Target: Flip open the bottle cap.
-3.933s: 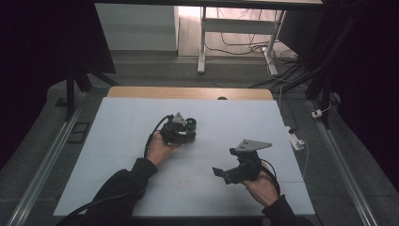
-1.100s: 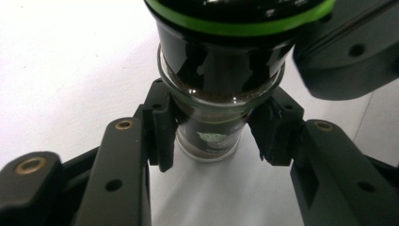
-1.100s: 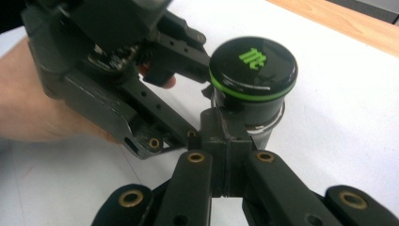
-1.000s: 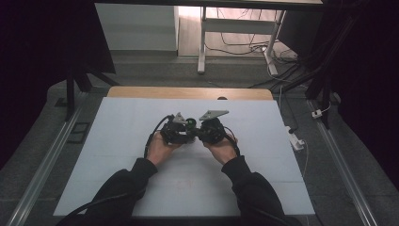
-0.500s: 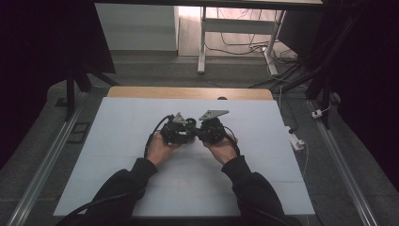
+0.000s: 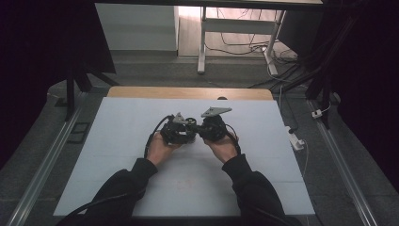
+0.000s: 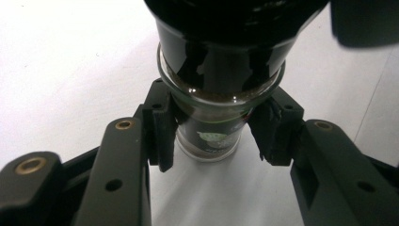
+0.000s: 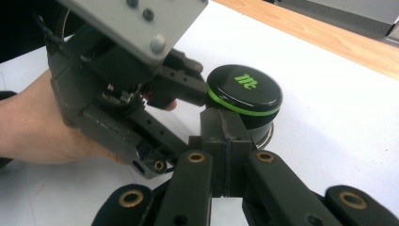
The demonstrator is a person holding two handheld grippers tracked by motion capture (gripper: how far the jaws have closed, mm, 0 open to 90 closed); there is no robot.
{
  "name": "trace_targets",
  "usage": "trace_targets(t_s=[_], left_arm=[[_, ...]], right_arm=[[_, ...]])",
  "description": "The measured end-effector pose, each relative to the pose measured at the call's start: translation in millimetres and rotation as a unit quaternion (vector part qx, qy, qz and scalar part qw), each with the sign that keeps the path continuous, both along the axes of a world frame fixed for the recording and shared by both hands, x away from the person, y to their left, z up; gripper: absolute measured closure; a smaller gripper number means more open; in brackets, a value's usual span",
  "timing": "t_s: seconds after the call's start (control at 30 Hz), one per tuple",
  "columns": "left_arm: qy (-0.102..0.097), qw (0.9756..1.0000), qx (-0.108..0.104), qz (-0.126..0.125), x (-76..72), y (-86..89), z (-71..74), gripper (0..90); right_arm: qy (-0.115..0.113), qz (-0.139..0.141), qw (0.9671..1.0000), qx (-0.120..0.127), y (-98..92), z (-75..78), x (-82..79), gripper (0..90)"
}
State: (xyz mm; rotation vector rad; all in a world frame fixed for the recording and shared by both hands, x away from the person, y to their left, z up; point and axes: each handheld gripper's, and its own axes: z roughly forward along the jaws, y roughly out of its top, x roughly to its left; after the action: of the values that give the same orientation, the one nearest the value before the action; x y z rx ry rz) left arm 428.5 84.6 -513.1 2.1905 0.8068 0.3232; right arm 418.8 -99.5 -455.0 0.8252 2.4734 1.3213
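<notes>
A small glass jar (image 7: 211, 134) with a black lid (image 8: 244, 89), green-ringed and marked with a green logo, is gripped by my left gripper (image 7: 214, 132). Its pads (image 7: 160, 127) press the glass on both sides just under the lid. My right gripper (image 8: 221, 136) sits right in front of the lid with its jaws shut against each other and nothing between them. From above, the left gripper (image 6: 176, 131) and right gripper (image 6: 212, 127) meet nose to nose at the middle of the white table (image 6: 117, 165), with the jar (image 6: 190, 123) between them.
A wooden strip (image 6: 188, 92) runs along the table's far edge. A white power strip (image 6: 295, 140) lies off the right edge. Beyond the table stand another desk's legs (image 6: 202, 42) and loose cables on the floor.
Since 3.9 s ago my right gripper has moved from the front right of the table up to the left gripper and the jar. Over the last second nothing has shifted.
</notes>
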Motion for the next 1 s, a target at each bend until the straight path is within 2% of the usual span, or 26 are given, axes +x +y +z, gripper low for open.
trace_targets(t_s=[0.3, 0.53, 0.7, 0.8, 1.0], left_arm=[[0.000, 1.0000, -0.002, 0.001, -0.1, 0.0, -0.4, 53.8], [-0.001, 1.0000, -0.003, 0.001, -0.3, -0.2, -0.7, 53.8], [-0.002, 1.0000, -0.003, 0.002, -0.6, -0.3, -0.9, 53.8], [-0.002, 1.0000, -0.003, 0.001, -0.7, -0.1, -1.0, 53.8], [-0.002, 1.0000, -0.003, 0.000, -0.3, -0.1, -0.8, 53.5]], right_arm=[[-0.002, -0.009, 0.9998, 0.015, -0.8, 8.9, 8.3, 89.1], [-0.004, -0.018, 0.9997, 0.018, 0.3, 9.5, 17.8, 89.1], [-0.009, -0.035, 0.9991, 0.021, -0.8, 11.2, 26.0, 89.0], [0.000, -0.045, 0.9986, 0.026, -3.8, 9.8, 31.7, 89.0], [-0.001, -0.042, 0.9989, 0.022, -6.1, 8.3, 28.3, 88.8]])
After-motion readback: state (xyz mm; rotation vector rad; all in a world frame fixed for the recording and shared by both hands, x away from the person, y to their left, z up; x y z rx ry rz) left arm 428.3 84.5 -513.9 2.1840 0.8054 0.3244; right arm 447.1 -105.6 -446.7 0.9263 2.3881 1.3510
